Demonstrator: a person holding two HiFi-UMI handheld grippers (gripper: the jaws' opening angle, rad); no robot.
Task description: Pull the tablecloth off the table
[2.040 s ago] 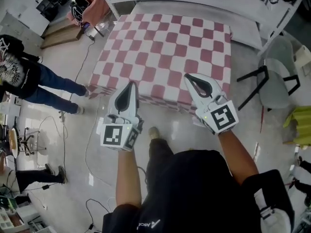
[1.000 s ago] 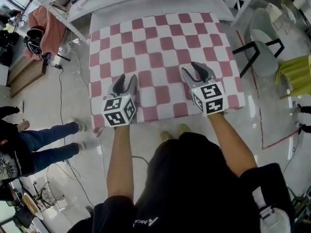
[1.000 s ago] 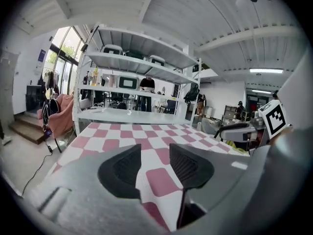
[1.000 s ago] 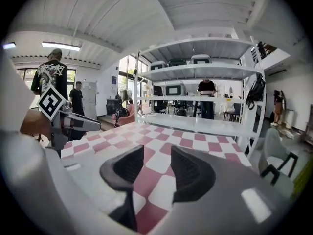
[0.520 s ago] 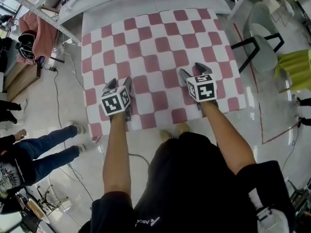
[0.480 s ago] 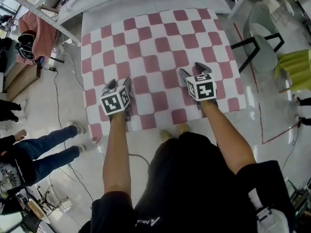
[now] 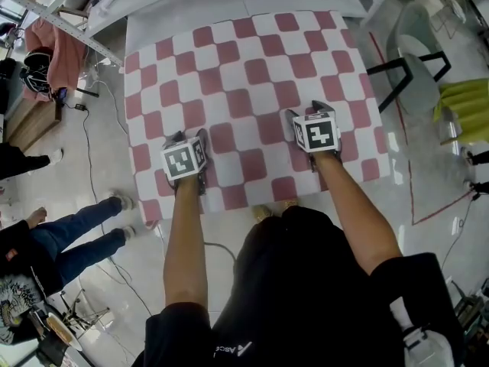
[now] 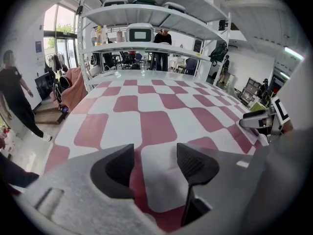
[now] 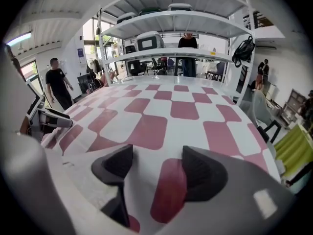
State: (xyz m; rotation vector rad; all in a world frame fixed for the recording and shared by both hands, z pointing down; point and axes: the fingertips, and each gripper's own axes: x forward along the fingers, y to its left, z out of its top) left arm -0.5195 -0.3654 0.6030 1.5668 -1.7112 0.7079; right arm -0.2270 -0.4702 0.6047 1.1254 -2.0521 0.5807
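Observation:
A red-and-white checked tablecloth [image 7: 244, 90] covers the whole table. My left gripper [image 7: 188, 138] sits low over its near left part, and my right gripper [image 7: 309, 114] over its near right part. Both stand open, and their jaws have just been opening. In the left gripper view the cloth [image 8: 156, 97] lies flat under the left gripper [image 8: 154, 161], with nothing pinched between the pads. The right gripper view shows the same for the right gripper [image 9: 156, 169] over the cloth [image 9: 171, 109]. Each gripper appears in the other's view: the right gripper [image 8: 261, 121] and the left gripper [image 9: 51, 119].
A white shelf rack [image 8: 146, 48] stands behind the table. A grey chair [image 7: 412, 60] and a yellow-green seat [image 7: 462, 109] are on the right. People's legs [image 7: 76, 232], cables [image 7: 99, 121] and a pink cloth [image 7: 65, 48] are on the floor at left.
Both grippers have come down onto the near part of the cloth and tipped steeper. Their jaws stand wider apart than a second ago.

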